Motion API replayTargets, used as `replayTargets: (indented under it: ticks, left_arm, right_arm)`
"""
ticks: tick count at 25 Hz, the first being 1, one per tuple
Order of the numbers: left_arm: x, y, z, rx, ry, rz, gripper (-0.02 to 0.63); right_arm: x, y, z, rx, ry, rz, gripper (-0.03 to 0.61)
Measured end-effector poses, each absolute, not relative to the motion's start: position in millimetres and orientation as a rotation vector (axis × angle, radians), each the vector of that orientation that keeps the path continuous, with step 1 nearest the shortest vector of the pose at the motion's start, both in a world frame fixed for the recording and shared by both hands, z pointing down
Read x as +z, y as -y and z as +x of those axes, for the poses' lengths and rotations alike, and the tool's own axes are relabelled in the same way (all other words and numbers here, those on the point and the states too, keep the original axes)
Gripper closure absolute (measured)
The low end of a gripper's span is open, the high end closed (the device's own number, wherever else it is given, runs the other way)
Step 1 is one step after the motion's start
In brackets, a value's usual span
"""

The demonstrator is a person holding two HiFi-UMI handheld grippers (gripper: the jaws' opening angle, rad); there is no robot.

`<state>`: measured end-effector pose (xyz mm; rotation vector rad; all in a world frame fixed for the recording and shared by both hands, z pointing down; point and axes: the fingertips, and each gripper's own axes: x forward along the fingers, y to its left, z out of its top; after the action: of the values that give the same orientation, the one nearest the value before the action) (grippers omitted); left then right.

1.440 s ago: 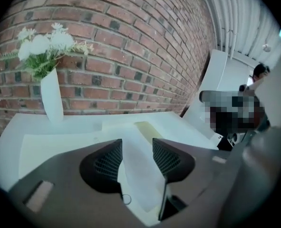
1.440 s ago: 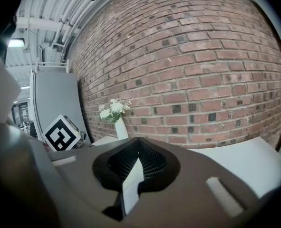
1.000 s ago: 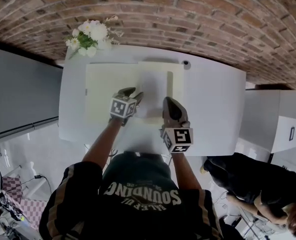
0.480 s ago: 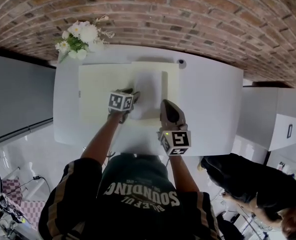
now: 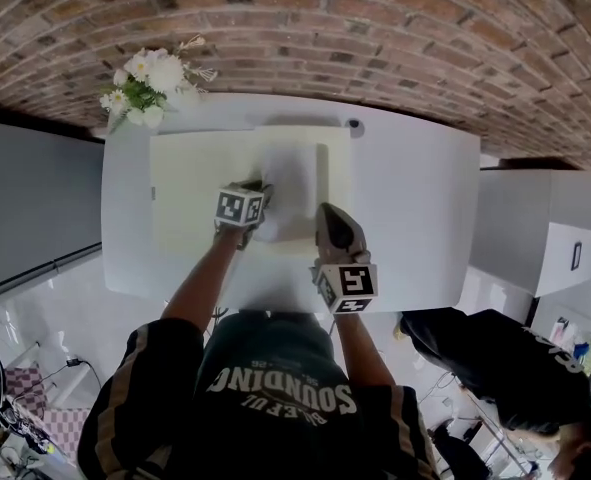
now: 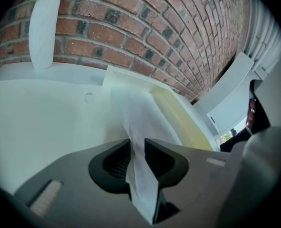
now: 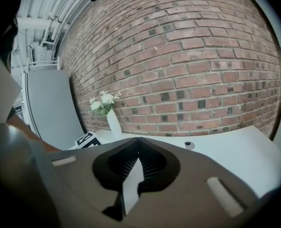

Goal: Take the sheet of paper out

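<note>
**Left claw pinches the sheet's near edge**

The left claw (image 6: 137, 151) sits lower than a second ago. Its jaws have just been closing and now pinch the near edge of the sheet of paper (image 5: 293, 183), which buckles up between the pads. The right claw (image 7: 139, 144) has barely shifted. Its tips meet, and I cannot identify the pale sliver in the gap behind them. The sheet lies on a pale-yellow folder (image 5: 190, 193) in the middle of the white desk (image 5: 415, 218). A small dark round thing (image 5: 353, 124) sits at the desk's far edge, and a vase of white flowers (image 5: 145, 83) stands at its far left corner. Behind runs a brick wall (image 5: 375, 28), and a grey cabinet (image 5: 535, 228) stands to the right.
</note>
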<state>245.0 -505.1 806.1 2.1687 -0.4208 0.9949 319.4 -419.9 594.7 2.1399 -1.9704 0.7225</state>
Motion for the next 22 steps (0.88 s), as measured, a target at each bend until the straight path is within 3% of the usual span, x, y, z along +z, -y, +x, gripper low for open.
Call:
replayTargets:
  ticks: [2,4,22]
  left_arm:
    - [809.3,509.8,241.6,1.025,0.461,2.176,0.57]
    - [811.2,512.2,239.7,1.041,0.47,2.189,0.6]
    - [783.5,527.0,190.4,1.032,0.573,2.307,0.603]
  right_arm:
    - [594.6,417.8,320.2,0.725,1.964,2.145,0.58]
    - [595.1,415.2,321.5,0.725,1.956,2.15,0.58]
    - [582.5,402.5,298.0,0.689,1.983,2.145,0.58]
